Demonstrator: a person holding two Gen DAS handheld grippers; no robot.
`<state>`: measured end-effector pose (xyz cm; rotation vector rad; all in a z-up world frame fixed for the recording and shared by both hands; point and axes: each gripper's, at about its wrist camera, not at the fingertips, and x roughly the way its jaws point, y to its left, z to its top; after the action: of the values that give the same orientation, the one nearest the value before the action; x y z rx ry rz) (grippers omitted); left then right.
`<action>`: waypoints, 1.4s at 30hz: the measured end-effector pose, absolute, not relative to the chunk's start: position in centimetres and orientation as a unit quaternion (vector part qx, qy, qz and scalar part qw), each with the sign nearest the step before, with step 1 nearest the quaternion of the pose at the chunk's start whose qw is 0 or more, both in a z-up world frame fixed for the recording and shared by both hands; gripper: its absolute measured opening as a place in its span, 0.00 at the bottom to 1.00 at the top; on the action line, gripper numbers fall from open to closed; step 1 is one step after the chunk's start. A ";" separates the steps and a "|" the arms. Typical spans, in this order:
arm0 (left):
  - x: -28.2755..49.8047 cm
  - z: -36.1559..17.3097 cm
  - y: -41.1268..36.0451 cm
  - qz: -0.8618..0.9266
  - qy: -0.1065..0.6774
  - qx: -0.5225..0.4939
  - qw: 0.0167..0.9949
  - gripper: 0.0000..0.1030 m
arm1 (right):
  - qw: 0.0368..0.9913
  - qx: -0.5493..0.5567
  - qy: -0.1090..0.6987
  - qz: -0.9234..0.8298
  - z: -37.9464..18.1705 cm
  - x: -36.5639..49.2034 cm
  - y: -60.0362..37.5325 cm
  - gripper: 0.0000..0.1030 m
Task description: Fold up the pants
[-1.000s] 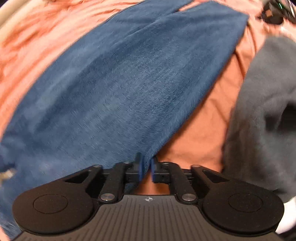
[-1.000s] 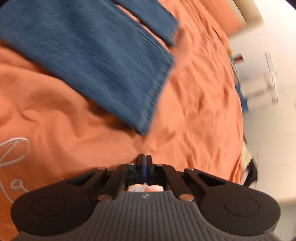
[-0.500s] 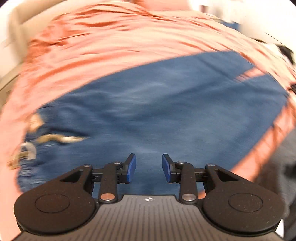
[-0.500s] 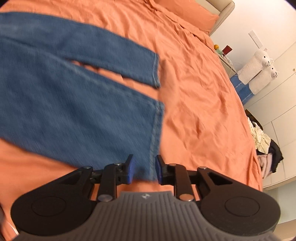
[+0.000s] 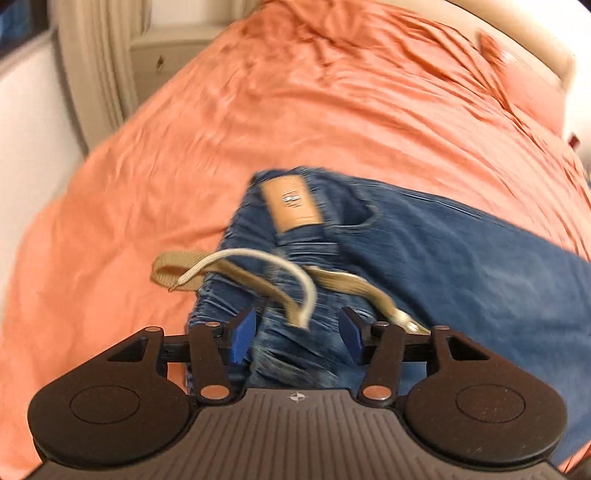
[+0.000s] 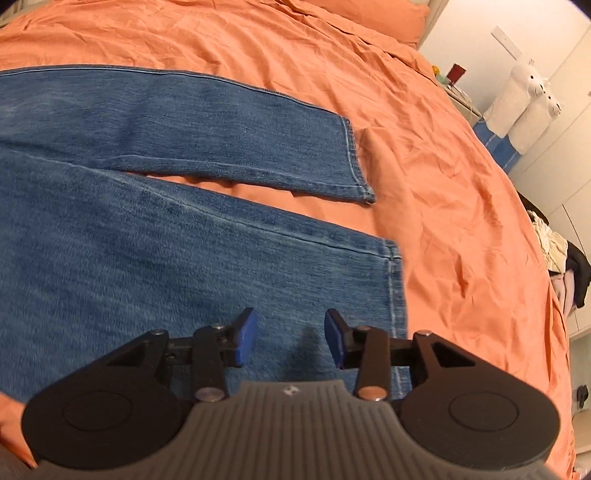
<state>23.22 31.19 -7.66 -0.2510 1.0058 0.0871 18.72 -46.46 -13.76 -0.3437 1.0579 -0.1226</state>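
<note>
Blue jeans (image 6: 110,229) lie spread on an orange bedsheet (image 6: 443,184), both legs pointing right with a gap between them. In the left wrist view the gathered waistband (image 5: 280,258) with a tan leather patch (image 5: 293,203) and a beige drawstring (image 5: 258,273) sits just ahead of my left gripper (image 5: 297,334). Its jaws are opening, above the waist cloth, pressing on nothing. My right gripper (image 6: 290,339) hovers over the near leg by its hem (image 6: 393,288). Its jaws are opening too, with only flat denim beneath them.
The orange bedsheet (image 5: 332,110) stretches away on all sides. A pillow (image 6: 369,14) lies at the head. A curtain (image 5: 103,66) and pale wall stand to the left. Plush toys (image 6: 524,99) and a clothes heap (image 6: 561,258) sit beyond the bed's right edge.
Both grippers went from shut to open. The left one swept along the jeans from the leg to the waistband. The right one shifted from bare sheet onto the near leg by its hem.
</note>
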 end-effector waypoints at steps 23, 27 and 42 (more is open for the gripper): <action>20.1 -6.4 32.1 -0.039 0.362 -0.212 0.907 0.07 | 0.807 -0.249 0.521 -0.124 -15.8 18.8 -43.9 0.39; 20.7 -7.3 32.4 0.030 0.408 -0.147 0.901 0.07 | 0.809 -0.246 0.517 -0.133 -15.7 18.4 -44.4 0.39; 22.3 -9.3 29.9 0.065 0.472 -0.017 0.879 0.40 | 0.823 -0.210 0.510 -0.134 -15.0 15.6 -47.1 0.40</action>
<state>22.26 29.85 -9.27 -0.0356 0.9832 0.1360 15.63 -47.07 -15.00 -0.4471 1.0846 -0.2847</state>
